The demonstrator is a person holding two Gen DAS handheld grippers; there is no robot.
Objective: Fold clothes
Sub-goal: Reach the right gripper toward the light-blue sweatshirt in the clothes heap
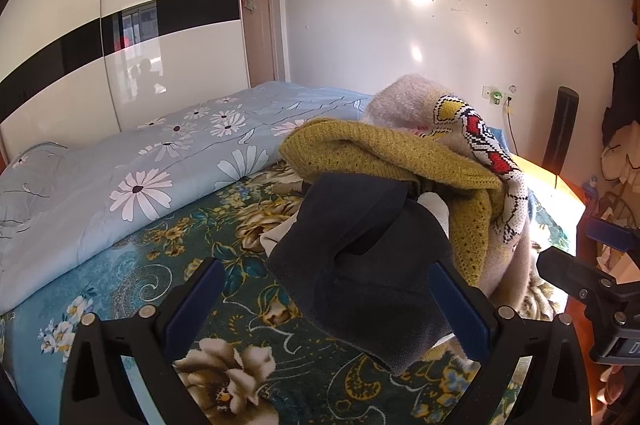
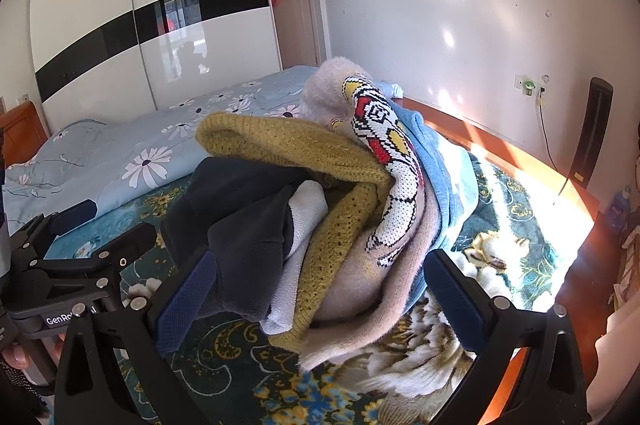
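Note:
A heap of clothes sits on the bed. A dark navy garment (image 1: 360, 265) (image 2: 240, 217) lies at the front. A mustard knit sweater (image 1: 380, 153) (image 2: 280, 145) is draped over it. Behind are a pale pink fuzzy sweater (image 1: 400, 97) (image 2: 360, 285) with a white, red and yellow patterned knit (image 1: 492, 145) (image 2: 392, 153), and a light blue garment (image 2: 448, 177). My left gripper (image 1: 328, 305) (image 2: 108, 225) is open, its fingers either side of the navy garment's hanging edge. My right gripper (image 2: 322, 299) (image 1: 584, 245) is open around the front of the heap.
A folded light blue daisy quilt (image 1: 140, 165) (image 2: 140, 149) lies along the bed's left side on a teal floral blanket (image 1: 200, 265) (image 2: 500, 217). A wooden bed edge (image 2: 520, 161) runs at the right, with a black tower (image 2: 592, 133) by the wall. A white wardrobe (image 1: 120, 25) stands behind.

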